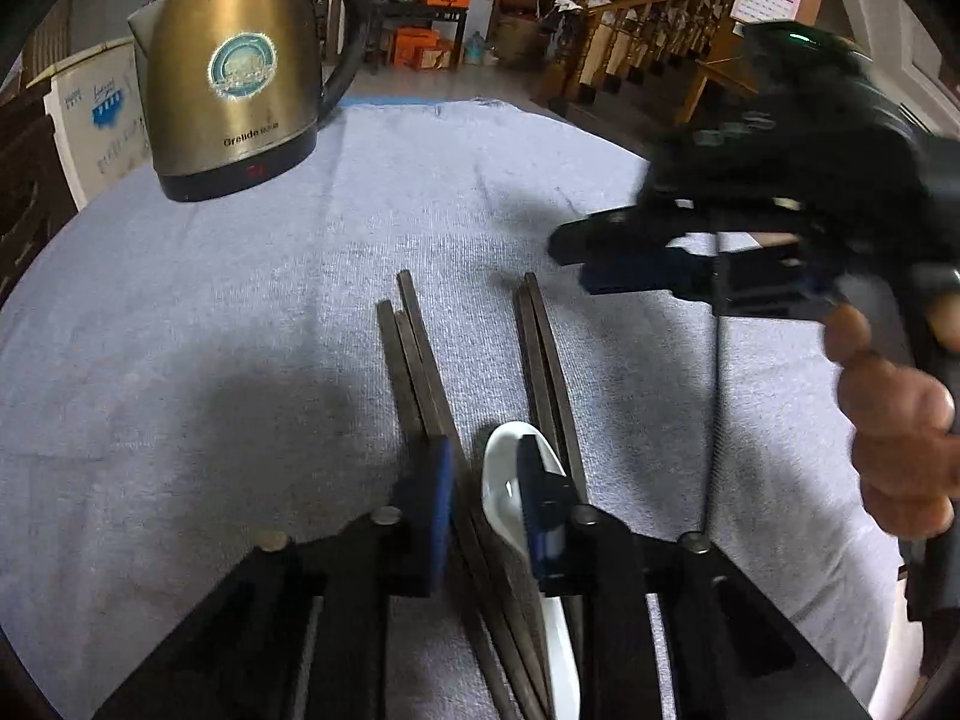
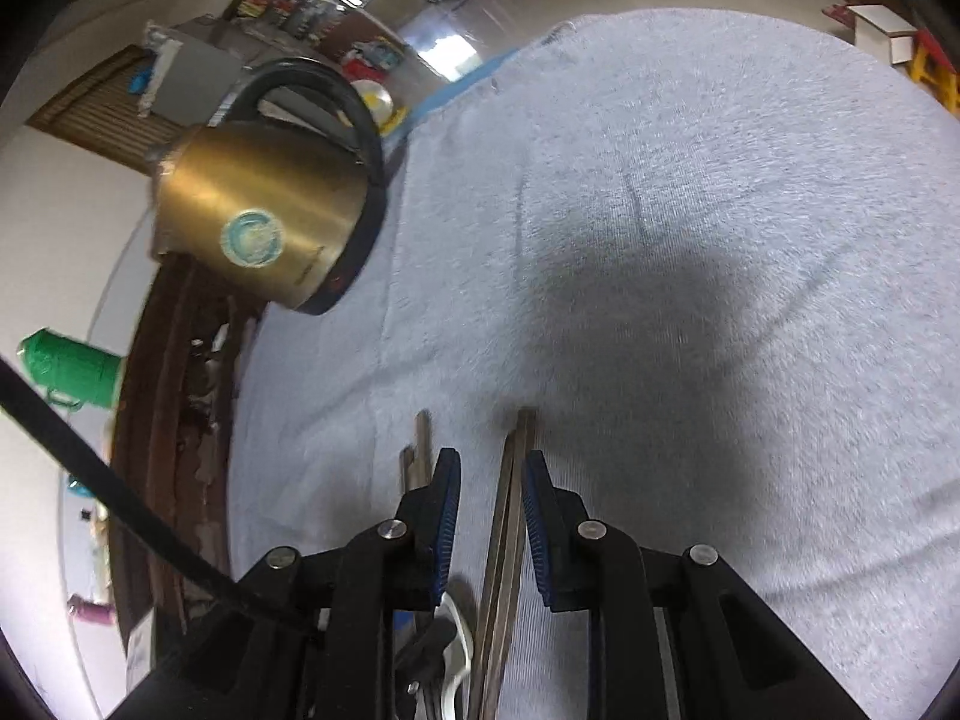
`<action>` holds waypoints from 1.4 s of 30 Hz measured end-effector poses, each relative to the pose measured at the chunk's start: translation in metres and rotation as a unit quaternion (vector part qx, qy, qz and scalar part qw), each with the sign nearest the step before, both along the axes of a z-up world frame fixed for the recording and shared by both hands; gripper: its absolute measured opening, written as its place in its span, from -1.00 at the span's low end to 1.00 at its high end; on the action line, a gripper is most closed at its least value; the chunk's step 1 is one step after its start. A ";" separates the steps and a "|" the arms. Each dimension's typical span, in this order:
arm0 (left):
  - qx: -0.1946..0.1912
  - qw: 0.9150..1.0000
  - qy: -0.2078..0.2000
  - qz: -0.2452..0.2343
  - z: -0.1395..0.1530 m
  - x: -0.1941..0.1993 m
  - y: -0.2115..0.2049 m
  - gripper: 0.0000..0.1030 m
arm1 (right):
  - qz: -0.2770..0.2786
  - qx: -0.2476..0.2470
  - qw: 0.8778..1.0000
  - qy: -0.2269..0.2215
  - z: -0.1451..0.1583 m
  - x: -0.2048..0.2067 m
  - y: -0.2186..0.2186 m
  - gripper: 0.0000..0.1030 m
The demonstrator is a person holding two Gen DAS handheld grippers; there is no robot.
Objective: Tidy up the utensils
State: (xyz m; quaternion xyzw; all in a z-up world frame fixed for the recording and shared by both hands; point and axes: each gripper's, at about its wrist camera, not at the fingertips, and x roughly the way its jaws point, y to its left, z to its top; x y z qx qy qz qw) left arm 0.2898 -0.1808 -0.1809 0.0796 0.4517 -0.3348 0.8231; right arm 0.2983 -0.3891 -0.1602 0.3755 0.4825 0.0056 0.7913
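Note:
Dark chopsticks lie in two bundles on the grey-blue cloth: a left bundle [image 1: 414, 360] and a right pair [image 1: 549, 354]. A white ceramic spoon [image 1: 510, 480] lies between them, next to my left gripper's right pad. My left gripper [image 1: 486, 492] is open, its fingers straddling the left bundle and the spoon. My right gripper [image 1: 576, 258] hangs blurred above the cloth at the right, held by a hand. In the right wrist view it [image 2: 492, 516] is open, with the right chopstick pair [image 2: 510, 516] between its pads and the other bundle [image 2: 420, 450] to the left.
A brass-coloured electric kettle [image 1: 234, 66] stands at the far left of the cloth [image 1: 180, 300]; it also shows in the right wrist view [image 2: 270, 222]. The table's wooden rim [image 2: 174, 420] runs along the left. A white box [image 1: 90, 114] sits behind the kettle.

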 end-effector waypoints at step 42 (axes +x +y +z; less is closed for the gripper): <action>-0.016 0.997 -0.066 -0.044 0.036 -0.032 0.035 -0.41 | 0.013 -0.159 0.984 0.083 -0.007 -0.001 0.027 -0.54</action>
